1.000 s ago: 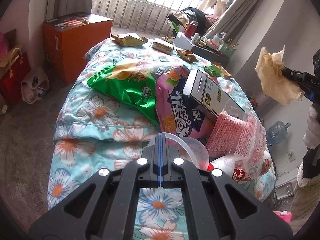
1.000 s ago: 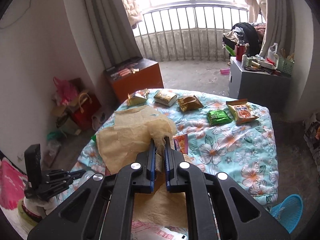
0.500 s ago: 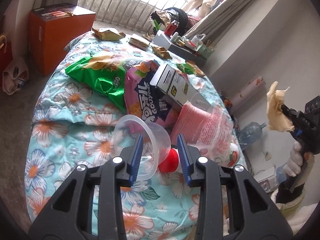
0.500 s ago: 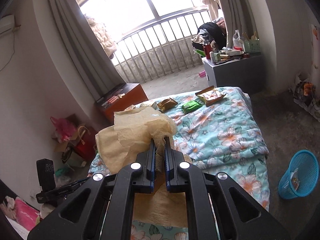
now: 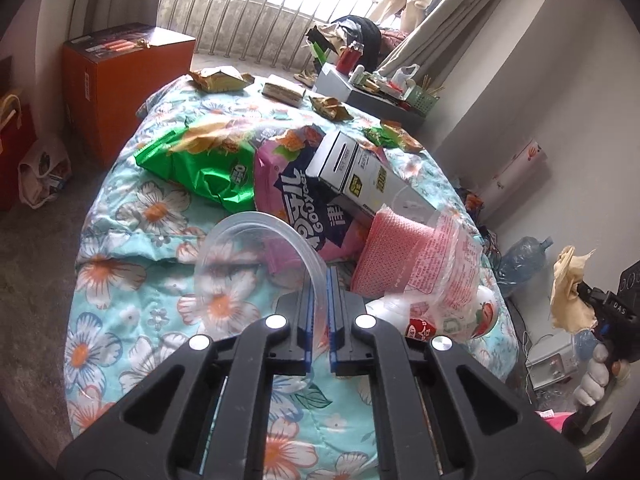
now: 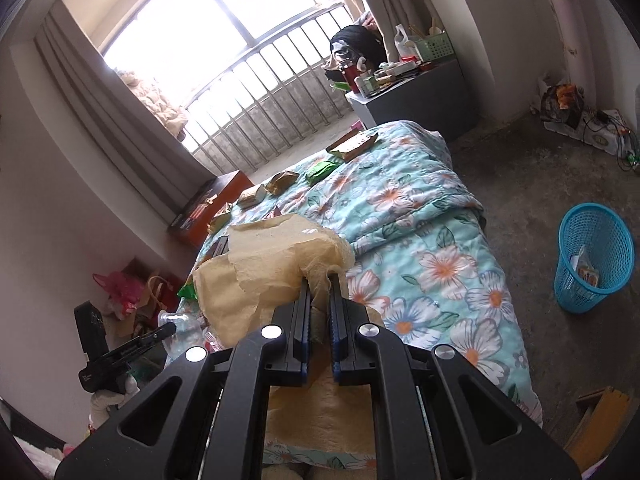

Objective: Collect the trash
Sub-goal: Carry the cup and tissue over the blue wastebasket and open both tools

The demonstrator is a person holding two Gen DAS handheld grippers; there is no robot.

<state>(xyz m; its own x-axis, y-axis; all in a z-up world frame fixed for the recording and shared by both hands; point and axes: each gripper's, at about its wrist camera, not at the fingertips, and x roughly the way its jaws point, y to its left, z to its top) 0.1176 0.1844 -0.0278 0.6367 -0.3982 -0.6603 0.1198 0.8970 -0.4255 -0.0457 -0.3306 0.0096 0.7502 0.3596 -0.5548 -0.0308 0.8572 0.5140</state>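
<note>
Bedroom furnishings around the bed

A floral quilt (image 5: 132, 216) covers the bed; an orange cabinet (image 5: 120, 80) stands beside it near the railed window (image 6: 256, 92), and a grey side table (image 6: 424, 96), cluttered on top, sits against the far wall.

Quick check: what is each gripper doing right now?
Left gripper: shut on the clear plastic cup.
Right gripper: shut on the tan crumpled paper.

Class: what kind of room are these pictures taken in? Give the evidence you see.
Most likely a bedroom: a bed under a floral quilt, a barred window with curtains, and a cluttered grey side cabinet. Snack wrappers litter the quilt.
</note>
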